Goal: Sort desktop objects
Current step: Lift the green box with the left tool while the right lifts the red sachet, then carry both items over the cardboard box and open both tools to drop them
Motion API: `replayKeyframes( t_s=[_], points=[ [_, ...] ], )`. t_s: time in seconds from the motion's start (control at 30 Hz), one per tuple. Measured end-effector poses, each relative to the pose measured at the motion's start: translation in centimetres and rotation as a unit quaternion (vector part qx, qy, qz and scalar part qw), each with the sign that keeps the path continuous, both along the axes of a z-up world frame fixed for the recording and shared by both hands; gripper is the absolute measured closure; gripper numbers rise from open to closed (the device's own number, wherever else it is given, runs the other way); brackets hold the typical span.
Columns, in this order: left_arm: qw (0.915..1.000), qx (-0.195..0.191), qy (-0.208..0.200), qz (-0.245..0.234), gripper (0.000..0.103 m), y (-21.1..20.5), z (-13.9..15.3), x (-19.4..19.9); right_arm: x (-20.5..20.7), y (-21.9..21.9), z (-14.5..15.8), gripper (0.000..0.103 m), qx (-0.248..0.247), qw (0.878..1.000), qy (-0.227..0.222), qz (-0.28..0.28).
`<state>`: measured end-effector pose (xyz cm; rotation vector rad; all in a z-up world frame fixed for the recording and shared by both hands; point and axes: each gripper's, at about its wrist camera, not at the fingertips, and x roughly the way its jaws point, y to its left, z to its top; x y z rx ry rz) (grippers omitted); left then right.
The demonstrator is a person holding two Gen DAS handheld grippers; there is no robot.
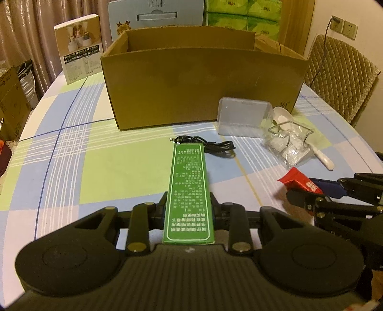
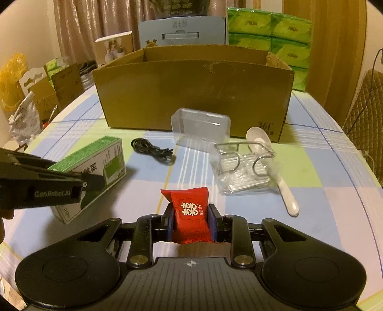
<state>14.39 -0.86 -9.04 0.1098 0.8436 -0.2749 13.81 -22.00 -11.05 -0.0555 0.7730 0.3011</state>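
Note:
My left gripper (image 1: 189,210) is shut on a long green box (image 1: 189,189), held just above the table; the box also shows at the left of the right wrist view (image 2: 95,155). My right gripper (image 2: 191,220) is shut on a red candy packet (image 2: 189,213), which shows at the right of the left wrist view (image 1: 299,183). An open cardboard box (image 1: 203,86) stands at the back of the table. In front of it lie a black cable (image 1: 210,146), a clear plastic box (image 1: 244,117), a clear holder with a metal frame (image 1: 289,143) and a white spoon (image 2: 275,167).
The table has a checked blue, green and white cloth (image 1: 95,148). A small white carton (image 1: 79,47), a pale blue carton (image 1: 155,16) and green tissue packs (image 2: 270,31) stand behind the cardboard box. A quilted chair (image 1: 340,79) is at the right. Boxes and bags (image 2: 36,91) stand left of the table.

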Motion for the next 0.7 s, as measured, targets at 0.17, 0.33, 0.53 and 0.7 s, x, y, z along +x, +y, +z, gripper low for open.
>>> replayKeyframes(
  t_s=[0.17,0.33,0.53,0.7],
  points=[
    [1.0,0.002,-0.005,-0.003,0.078,0.0,0.3,-0.4,-0.1,0.0,0.4,0.078,0.002,1.0,-0.003,0.0],
    [0.9999,0.006,0.008,-0.007,0.077,-0.2,-0.5,-0.3,0.0,0.1,-0.1,0.078,0.002,1.0,0.006,0.001],
    [0.9998,0.011,0.014,-0.005,0.077,-0.5,-1.4,0.3,0.3,0.2,-0.4,0.078,0.006,1.0,0.013,-0.001],
    [0.9997,0.016,0.019,-0.004,0.077,-0.7,-1.9,0.7,0.7,0.0,-0.6,0.078,0.008,1.0,0.018,-0.004]
  ],
)
